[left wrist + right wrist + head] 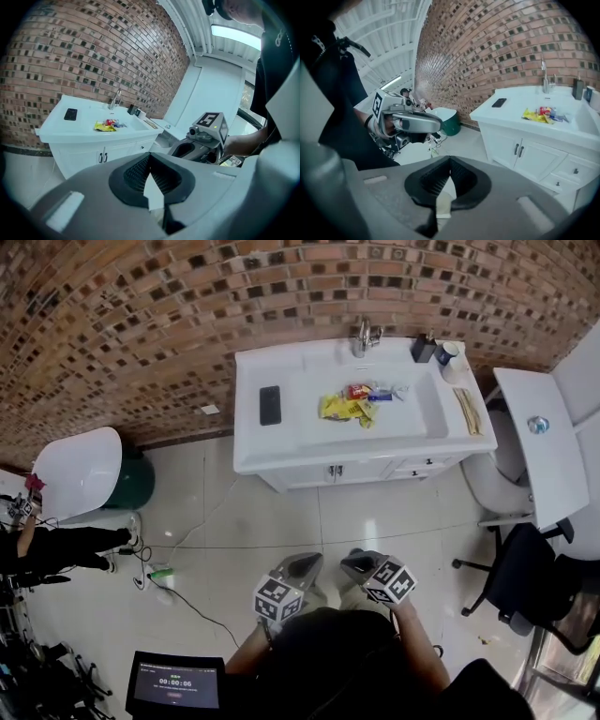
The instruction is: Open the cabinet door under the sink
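The white cabinet under the sink stands against the brick wall, its two doors shut, with paired handles at the middle. Those handles also show in the left gripper view, and the handles in the right gripper view. Both grippers hover over the tiled floor, well short of the cabinet. My left gripper is shut and empty, its tips meeting. My right gripper is beside it, also shut with nothing held. Each gripper view shows the other gripper off to its side.
A black phone lies on the counter and snack packets sit in the basin below the faucet. An office chair and white desk are at right. A white tub, green bin and floor cable are left.
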{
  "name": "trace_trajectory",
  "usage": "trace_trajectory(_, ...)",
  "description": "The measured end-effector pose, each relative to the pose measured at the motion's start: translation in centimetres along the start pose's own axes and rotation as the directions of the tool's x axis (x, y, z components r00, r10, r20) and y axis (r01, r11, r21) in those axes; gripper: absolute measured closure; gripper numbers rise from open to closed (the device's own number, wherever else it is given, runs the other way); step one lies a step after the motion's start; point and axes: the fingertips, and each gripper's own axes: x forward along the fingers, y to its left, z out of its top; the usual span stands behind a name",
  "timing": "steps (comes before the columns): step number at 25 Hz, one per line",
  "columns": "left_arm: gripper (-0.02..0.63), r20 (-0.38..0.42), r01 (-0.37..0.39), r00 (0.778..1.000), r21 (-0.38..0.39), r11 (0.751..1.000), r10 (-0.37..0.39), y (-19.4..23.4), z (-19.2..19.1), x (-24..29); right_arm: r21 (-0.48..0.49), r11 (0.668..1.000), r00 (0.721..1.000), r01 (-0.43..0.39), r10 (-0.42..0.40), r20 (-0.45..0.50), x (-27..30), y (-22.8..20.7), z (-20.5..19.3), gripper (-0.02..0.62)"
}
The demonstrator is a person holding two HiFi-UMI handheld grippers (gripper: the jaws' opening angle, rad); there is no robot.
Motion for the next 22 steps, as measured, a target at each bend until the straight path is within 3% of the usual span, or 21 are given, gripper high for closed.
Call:
trace_trajectory(8,0.591,-0.028,0.041,0.999,-0.026,0.999,-0.041,-3.2,1.5,9.5,0.057,0.997,0.997,0.056,-0.059,0.053,-5.5,-13.4,0.1,0.604)
trace_trajectory(16,0.591,0.082,0.070,0.995,-0.119,0.990,-0.061,-3.3,2.5,18.2,-0.007,0.999,0.989,0.054,-0.054,-0.135,-5.0,-19.7,-5.6,0.604)
trace_trajectory(22,0.591,0.119,0.159,0.980,0.017,0.987,-0.160,2.3,2.7,22.0,0.031,0.995,0.992,0.098,-0.096,-0.085,1.8,-25.3,-4.5,0.604)
